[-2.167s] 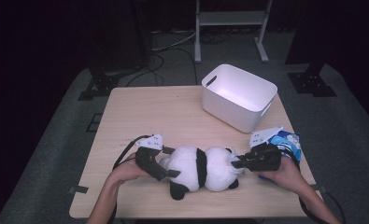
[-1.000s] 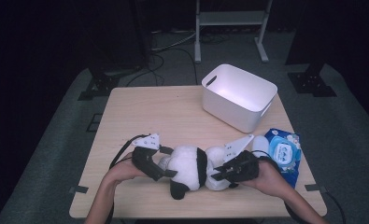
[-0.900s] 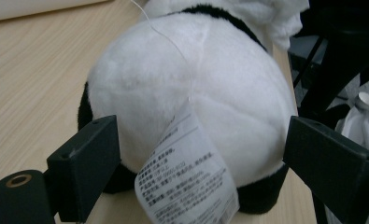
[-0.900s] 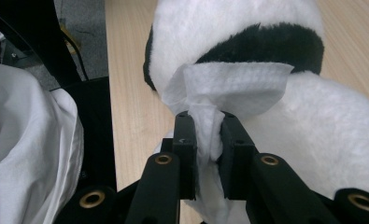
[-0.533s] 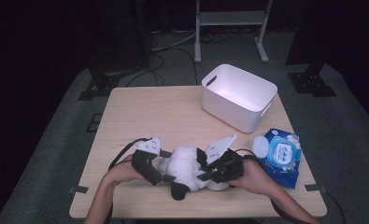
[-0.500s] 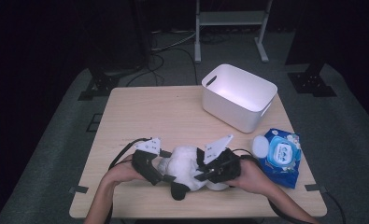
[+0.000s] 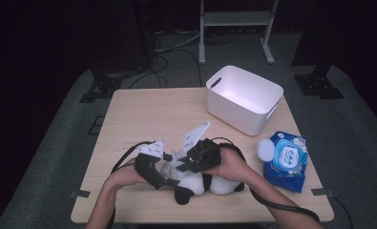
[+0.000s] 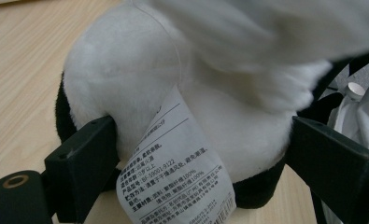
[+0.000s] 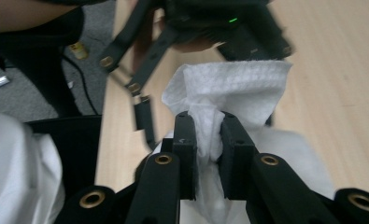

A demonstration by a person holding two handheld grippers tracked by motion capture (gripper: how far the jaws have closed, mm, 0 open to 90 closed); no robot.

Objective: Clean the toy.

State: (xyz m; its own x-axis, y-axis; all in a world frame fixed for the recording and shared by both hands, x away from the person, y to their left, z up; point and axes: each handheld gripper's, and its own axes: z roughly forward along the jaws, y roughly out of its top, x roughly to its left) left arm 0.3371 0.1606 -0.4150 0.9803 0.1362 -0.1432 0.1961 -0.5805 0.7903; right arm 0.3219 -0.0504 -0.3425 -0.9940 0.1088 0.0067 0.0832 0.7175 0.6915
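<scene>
The left gripper (image 7: 164, 177) is squeezing the panda (image 7: 210, 181) on the table (image 7: 148, 109), near its front edge. The right gripper (image 7: 179, 167) is over the panda. In the left gripper view, wide jaws are pressing the panda's (image 8: 173, 84) sides, its tag (image 8: 177, 163) hanging between them. In the right gripper view, near-closed jaws are pinching a wipe (image 9: 224, 93).

Looks like a lab or recording studio, not a home. Single light wooden table (image 7: 152, 114) lit from above, on grey carpet (image 7: 57, 157), everything around it dark. Black stand bases (image 7: 98, 88) sit on the floor at both far corners of the table, loose cables (image 7: 169, 50) run across the floor behind it, and a white metal frame (image 7: 236, 19) stands at the back.
</scene>
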